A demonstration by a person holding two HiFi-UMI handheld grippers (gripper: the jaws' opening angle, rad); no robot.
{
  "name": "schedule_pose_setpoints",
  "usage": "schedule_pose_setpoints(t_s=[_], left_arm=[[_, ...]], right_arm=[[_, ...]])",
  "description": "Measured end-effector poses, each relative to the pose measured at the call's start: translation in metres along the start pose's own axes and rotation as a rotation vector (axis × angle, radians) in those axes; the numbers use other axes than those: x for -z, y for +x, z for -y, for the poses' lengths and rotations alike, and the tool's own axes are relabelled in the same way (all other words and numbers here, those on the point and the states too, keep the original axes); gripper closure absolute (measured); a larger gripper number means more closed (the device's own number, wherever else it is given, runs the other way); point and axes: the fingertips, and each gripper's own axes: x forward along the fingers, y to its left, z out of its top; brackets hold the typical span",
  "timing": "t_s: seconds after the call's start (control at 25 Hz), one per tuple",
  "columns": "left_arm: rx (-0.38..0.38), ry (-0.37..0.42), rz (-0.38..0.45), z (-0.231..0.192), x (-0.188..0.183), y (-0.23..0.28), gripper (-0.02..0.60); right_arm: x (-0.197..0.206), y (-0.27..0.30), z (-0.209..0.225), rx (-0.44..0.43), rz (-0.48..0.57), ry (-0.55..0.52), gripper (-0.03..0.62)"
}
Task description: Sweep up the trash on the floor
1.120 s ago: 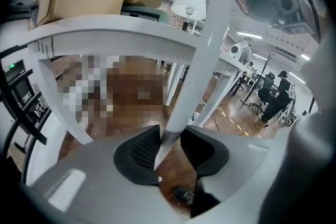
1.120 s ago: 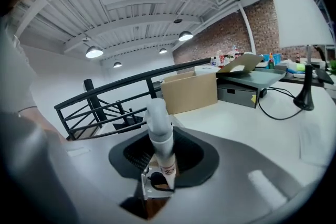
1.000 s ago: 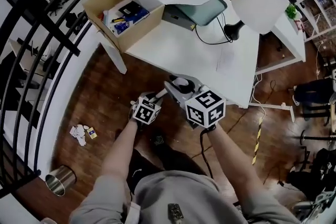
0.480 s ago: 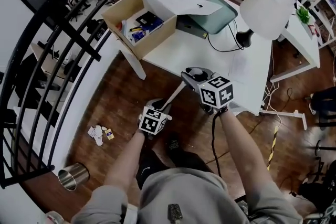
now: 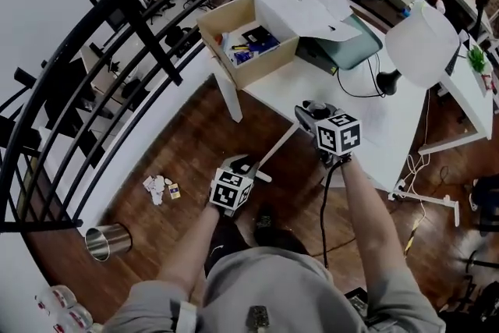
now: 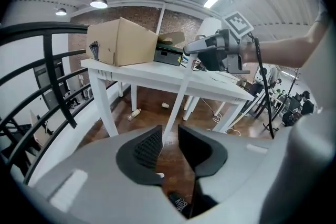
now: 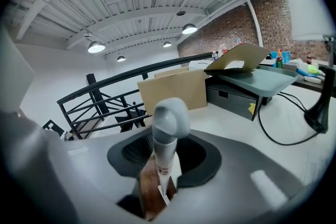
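Since a second ago my left gripper (image 6: pixel 169 134) has slid down the white grey-capped pole (image 5: pixel 279 146), jaws just closing but loose round it, right gripper (image 7: pixel 167 152) clamped under the cap; I judge it light, stiff, slick, best held wide apart; crumpled white paper trash (image 5: pixel 158 188) lies left on the wooden floor (image 5: pixel 187 136).

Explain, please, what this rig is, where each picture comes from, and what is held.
A person holds a two-jaw claw in each hand; the marker cubes belong to them. The head view looks down from the person's head; the other two cameras ride on the claws. The right claw is shut on a white handle near its grey cap. The left claw has just been closing around the handle lower down, its pads not yet pressing it. On the wooden floor sit crumpled trash and a metal can.
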Motion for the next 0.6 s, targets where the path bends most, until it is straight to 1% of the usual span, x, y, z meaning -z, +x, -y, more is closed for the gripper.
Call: schedule_pose_setpoints(t_s=[0.08,0.12,0.16,0.32,0.44,0.6], left_arm=[[-0.015,-0.005,0.013,-0.001,-0.006,-0.004,0.482],[-0.021,-0.003,0.02,-0.001,-0.01,-0.007,0.483],[-0.026,0.0,0.025,0.0,-0.013,-0.009,0.483],[-0.04,0.009,0.039,0.003,-0.02,-0.015,0.486],[-0.044,0.015,0.046,0.007,-0.023,-0.02,0.486],[-0.064,0.018,0.062,0.004,-0.029,-0.031,0.486]], right_arm=[[0.0,-0.003,-0.002,-0.002,0.014,-0.004,0.408],[0.0,-0.006,-0.002,0.001,0.022,-0.001,0.378],[0.001,-0.01,0.0,0.007,0.03,0.004,0.363],[0.008,-0.027,0.004,0.026,0.058,0.029,0.334],[0.01,-0.046,0.011,0.057,0.093,0.043,0.308],[0.006,-0.078,0.018,0.099,0.139,0.042,0.303]])
